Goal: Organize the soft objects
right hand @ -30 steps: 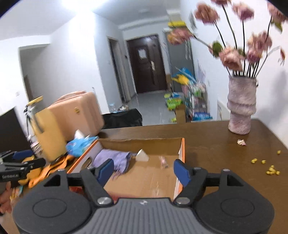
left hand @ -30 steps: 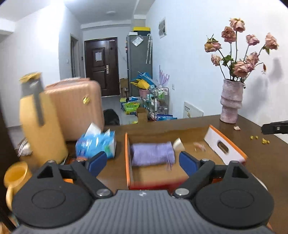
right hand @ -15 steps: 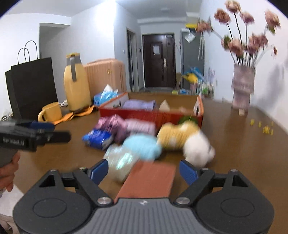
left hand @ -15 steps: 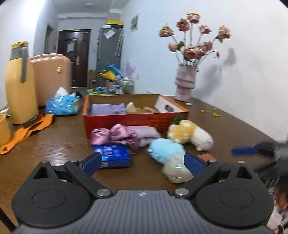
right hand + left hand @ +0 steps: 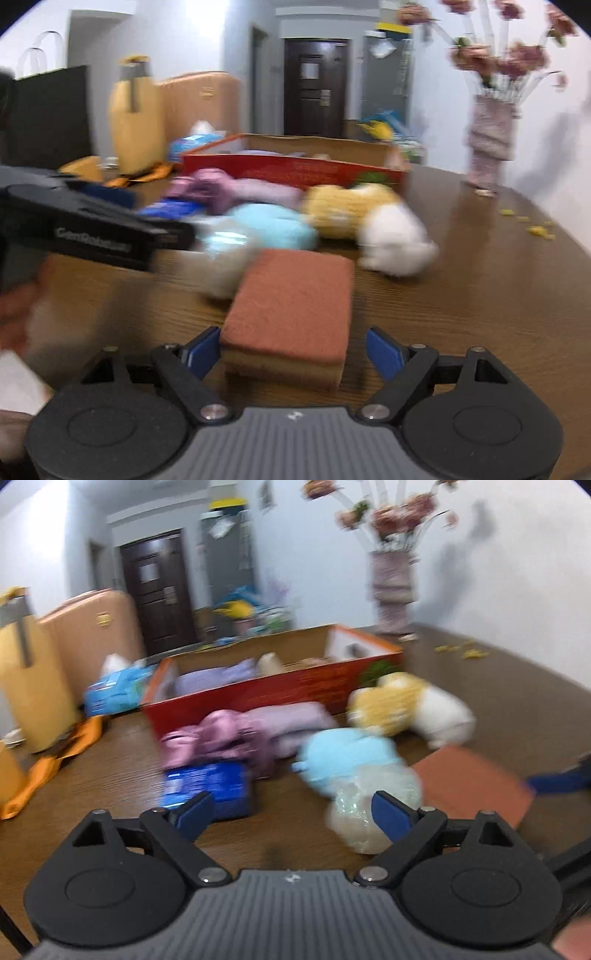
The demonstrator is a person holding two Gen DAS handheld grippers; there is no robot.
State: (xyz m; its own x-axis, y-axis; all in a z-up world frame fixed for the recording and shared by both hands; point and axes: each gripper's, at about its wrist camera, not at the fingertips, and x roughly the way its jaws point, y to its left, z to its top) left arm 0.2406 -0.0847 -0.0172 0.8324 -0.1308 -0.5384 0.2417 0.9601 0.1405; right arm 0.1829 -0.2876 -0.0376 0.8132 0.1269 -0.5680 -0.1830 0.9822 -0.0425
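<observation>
On the left of the wooden table (image 5: 122, 775) a blue packet (image 5: 207, 788) lay flat, and the left gripper (image 5: 291, 812) hung over bare wood between it and a pale mesh ball (image 5: 354, 812), its jaws closing a little yet wide apart with nothing between them. Behind these sat pink and lilac cloths (image 5: 251, 731), just in front of the red box (image 5: 266, 694), which already held a folded lilac cloth (image 5: 210, 677). Next came a light-blue plush (image 5: 347, 757), touching the mesh ball, then a yellow-and-white plush (image 5: 410, 709) near the box's right corner. Farther right, the right gripper (image 5: 291, 350) was spread around the near end of the rust-topped sponge (image 5: 291, 306), its left pad close against the sponge's side, the right pad clear of it. To do this pickup well, the right gripper would probably need to centre itself on the sponge, come low enough to catch its side walls, and close gently so the foam did not buckle, before lifting it over the box wall.
</observation>
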